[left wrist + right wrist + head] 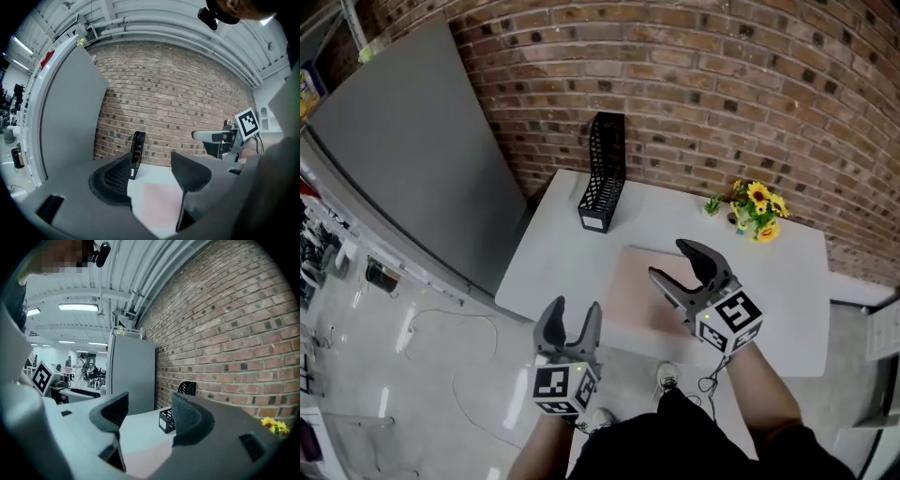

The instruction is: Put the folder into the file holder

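Observation:
A pale pink folder (639, 292) lies flat on the white table (787, 281), near its front edge. The black mesh file holder (605, 173) stands upright at the table's back left, against the brick wall. My right gripper (672, 260) hovers open over the folder's right half with nothing between its jaws. My left gripper (575, 314) is open and empty at the table's front edge, left of the folder. The left gripper view shows the folder (159, 206) below the open jaws and the holder (137, 150) beyond. The right gripper view shows the holder (168, 420) ahead.
A small bunch of yellow flowers (757, 208) sits at the table's back right. A large grey panel (403, 141) leans against the wall left of the table. The floor to the left carries cables and clutter (380, 277).

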Demonstrator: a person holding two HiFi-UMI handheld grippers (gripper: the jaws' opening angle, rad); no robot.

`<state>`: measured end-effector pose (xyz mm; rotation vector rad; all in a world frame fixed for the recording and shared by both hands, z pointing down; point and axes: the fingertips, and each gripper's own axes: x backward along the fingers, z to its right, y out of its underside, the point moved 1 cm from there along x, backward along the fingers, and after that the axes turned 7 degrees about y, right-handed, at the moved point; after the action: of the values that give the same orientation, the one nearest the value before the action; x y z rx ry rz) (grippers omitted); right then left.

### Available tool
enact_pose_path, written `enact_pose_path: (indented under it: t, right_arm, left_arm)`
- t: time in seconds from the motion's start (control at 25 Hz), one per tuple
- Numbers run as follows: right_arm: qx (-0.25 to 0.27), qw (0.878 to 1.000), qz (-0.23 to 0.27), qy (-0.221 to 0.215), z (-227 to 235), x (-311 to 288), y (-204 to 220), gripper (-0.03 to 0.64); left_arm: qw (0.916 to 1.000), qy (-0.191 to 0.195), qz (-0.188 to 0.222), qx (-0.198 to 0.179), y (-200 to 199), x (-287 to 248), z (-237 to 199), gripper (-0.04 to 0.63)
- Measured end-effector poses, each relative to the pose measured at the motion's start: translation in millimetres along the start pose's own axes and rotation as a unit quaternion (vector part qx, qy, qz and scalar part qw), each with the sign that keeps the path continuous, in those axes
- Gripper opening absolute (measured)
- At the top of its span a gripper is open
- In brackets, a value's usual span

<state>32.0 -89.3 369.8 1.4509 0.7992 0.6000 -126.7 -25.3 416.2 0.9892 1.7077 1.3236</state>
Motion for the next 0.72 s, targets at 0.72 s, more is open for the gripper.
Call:
enact_pose_path:
  t: [0.72]
  right_arm:
    - [-0.011,0.985,-0.043,-0.165,53,-84,38,0.307]
  left_arm:
    - [0.9842,-0.161,-0.013,0.073,36,-44,-11,0.252]
